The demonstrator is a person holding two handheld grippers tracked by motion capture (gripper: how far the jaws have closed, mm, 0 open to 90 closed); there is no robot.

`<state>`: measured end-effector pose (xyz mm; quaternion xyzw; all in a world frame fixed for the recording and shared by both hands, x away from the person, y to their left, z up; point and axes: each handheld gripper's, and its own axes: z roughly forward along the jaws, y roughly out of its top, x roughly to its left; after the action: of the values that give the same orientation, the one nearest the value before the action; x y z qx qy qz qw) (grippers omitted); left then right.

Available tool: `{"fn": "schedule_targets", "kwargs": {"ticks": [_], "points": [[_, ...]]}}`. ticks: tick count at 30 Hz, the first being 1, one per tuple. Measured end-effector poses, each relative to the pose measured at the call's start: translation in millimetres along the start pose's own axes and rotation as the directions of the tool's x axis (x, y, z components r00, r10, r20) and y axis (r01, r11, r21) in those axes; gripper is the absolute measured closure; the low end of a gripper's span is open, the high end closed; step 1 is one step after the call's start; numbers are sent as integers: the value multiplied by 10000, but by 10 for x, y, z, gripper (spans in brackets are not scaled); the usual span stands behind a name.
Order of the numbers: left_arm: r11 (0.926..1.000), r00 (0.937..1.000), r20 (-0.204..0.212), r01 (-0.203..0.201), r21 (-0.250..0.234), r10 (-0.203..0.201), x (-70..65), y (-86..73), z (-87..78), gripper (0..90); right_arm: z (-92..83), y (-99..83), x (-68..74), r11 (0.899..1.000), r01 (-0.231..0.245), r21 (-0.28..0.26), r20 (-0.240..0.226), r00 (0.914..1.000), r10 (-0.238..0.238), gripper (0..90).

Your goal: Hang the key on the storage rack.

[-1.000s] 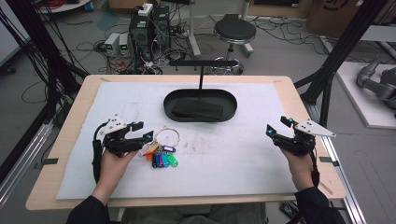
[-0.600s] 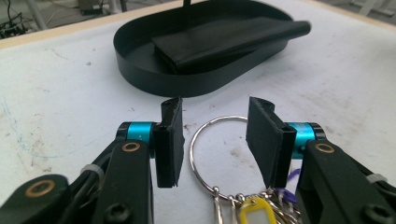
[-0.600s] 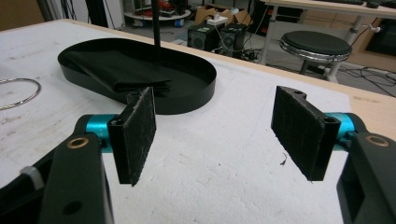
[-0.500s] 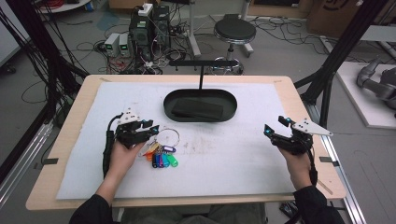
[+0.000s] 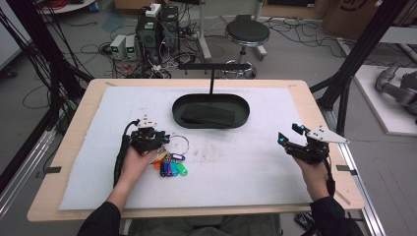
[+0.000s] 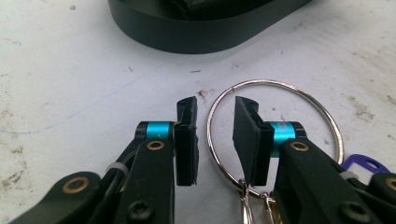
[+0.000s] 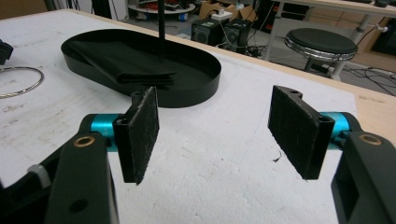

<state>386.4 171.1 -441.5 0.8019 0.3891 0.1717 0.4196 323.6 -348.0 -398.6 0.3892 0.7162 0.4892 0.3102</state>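
A large metal key ring (image 5: 188, 143) with several coloured key tags (image 5: 172, 168) lies on the white mat, left of centre. My left gripper (image 5: 163, 139) sits right at the ring. In the left gripper view its jaws (image 6: 215, 119) are narrowly open and straddle the left side of the ring's wire (image 6: 322, 109), one jaw outside the loop and one inside. A purple tag (image 6: 364, 163) peeks out at the right. My right gripper (image 5: 281, 139) hovers at the mat's right side, and its jaws (image 7: 212, 121) stand wide open with nothing between them.
A black oval tray (image 5: 210, 125) holding a folded black cloth (image 5: 206, 115) stands at the back centre, with a thin T-shaped stand (image 5: 212, 66) rising behind it. The tray's wall (image 6: 196, 37) is just beyond the ring. A stool and cables are on the floor behind.
My left gripper has moved right and forward onto the key ring and now straddles its wire. The right gripper has stayed put.
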Motion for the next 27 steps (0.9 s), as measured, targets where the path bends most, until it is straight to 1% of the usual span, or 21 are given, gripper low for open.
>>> {"fn": "schedule_targets", "kwargs": {"ticks": [2,7,8,9,12,16,18,20,22,24,27], "points": [[10000,10000,-35,29,43,-29,0,-4,17,705,1,-2,5,10000,-28,36,-18,10000,28,341],[9995,9999,-69,-81,319,83,-9,-14,69,725,-4,1,8,10000,11,0,-11,10000,-11,341],[9990,9998,-119,-132,435,137,-16,-18,84,733,-2,2,7,10000,12,7,-9,10000,-12,341],[9980,9996,-79,-254,579,259,-21,-22,105,747,-1,2,8,10000,-12,21,-12,10000,12,341],[9970,9987,-242,-438,638,454,-41,-16,112,770,7,1,5,10000,-56,66,-24,10000,56,341],[9977,9987,-266,-427,531,441,-39,-24,118,815,18,4,7,10000,18,31,-51,10000,-18,341],[9974,9982,-312,-497,525,514,-41,-25,120,851,21,6,15,10000,13,51,-92,10000,-13,341],[9975,9981,-339,-491,507,508,-46,-27,121,853,25,6,18,10000,33,51,-97,9999,-32,341],[9968,9975,-366,-585,546,606,-47,-25,118,857,27,6,17,10000,19,50,-112,9999,-19,341],[9977,9981,-383,-464,485,483,-52,-26,119,859,27,7,15,10000,5,57,-111,9999,-4,341],[9984,9986,-323,-408,391,421,-41,-26,102,860,29,6,9,10000,-10,54,-133,9999,10,341]]}}
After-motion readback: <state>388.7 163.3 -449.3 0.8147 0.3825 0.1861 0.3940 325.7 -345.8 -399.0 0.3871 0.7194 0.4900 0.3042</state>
